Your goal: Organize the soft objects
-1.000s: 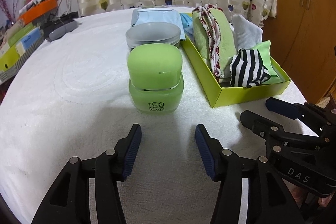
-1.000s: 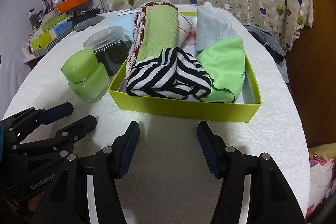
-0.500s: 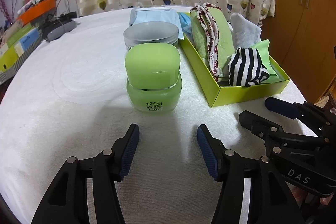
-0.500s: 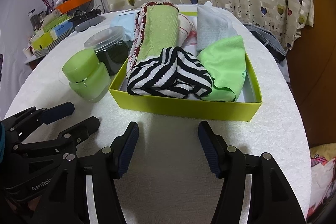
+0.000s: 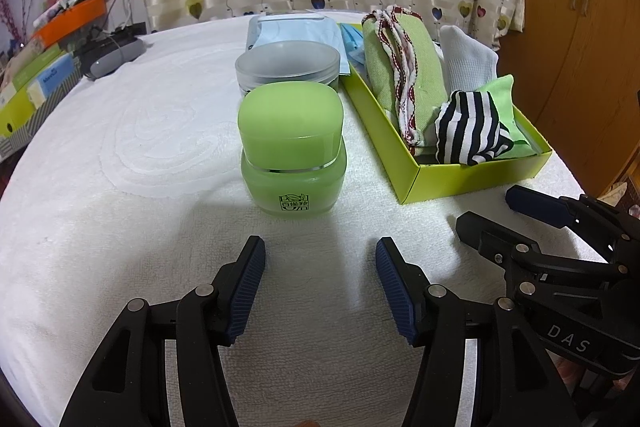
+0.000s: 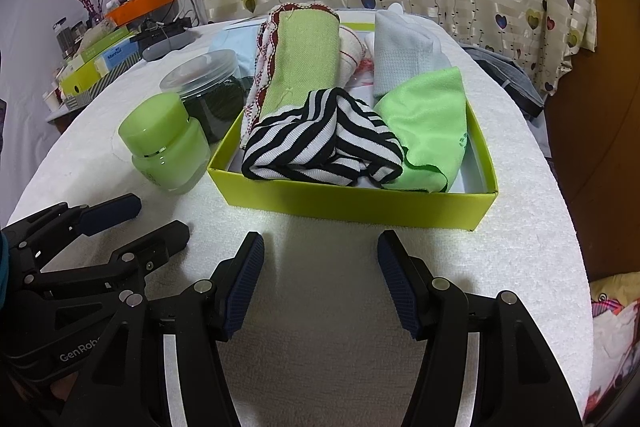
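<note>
right wrist view: right gripper (image 6: pixel 320 247) released, empty, before yellow-green box (image 6: pixel 360 201) w/ striped cloth (image 6: pixel 320 147); left gripper (image 5: pixel 320 251) also released, empty.

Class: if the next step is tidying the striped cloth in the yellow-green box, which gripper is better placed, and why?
Right. The right gripper stands open directly before the box, with the striped cloth nearest; the left gripper faces the green jar.

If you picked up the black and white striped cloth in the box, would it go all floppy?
Probably floppy: the black and white striped knit cloth lies bunched and folded in the yellow-green cardboard box. It looks thin, so likely light, and unlikely to roll.
</note>
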`<state>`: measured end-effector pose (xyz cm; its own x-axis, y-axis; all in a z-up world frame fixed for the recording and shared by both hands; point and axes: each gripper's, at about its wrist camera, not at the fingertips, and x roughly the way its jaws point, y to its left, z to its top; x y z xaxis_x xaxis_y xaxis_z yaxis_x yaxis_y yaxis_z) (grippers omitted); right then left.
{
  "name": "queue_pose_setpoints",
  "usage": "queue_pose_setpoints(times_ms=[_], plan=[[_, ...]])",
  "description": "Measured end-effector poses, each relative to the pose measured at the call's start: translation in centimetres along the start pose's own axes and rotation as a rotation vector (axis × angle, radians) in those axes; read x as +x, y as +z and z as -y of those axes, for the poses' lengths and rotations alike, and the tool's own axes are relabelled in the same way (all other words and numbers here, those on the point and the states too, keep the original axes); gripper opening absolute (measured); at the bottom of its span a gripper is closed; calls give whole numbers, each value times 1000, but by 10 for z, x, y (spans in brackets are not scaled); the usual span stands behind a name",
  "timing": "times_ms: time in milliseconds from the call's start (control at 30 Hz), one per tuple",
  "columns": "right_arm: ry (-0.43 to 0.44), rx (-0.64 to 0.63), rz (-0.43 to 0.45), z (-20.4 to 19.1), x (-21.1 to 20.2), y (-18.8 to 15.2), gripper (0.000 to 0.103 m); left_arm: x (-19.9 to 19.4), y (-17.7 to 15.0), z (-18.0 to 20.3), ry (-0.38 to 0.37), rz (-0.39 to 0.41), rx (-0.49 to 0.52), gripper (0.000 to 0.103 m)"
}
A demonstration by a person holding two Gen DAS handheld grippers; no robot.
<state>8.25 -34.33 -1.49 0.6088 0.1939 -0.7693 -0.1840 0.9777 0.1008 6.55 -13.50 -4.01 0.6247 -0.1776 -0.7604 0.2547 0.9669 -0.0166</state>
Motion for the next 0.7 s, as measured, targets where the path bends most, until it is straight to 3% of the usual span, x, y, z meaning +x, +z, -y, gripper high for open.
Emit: queue_pose_setpoints(times_ms=[700], plan=[[-33, 3, -14, 0, 0, 4, 60, 1, 2, 0, -5, -14, 22, 57]])
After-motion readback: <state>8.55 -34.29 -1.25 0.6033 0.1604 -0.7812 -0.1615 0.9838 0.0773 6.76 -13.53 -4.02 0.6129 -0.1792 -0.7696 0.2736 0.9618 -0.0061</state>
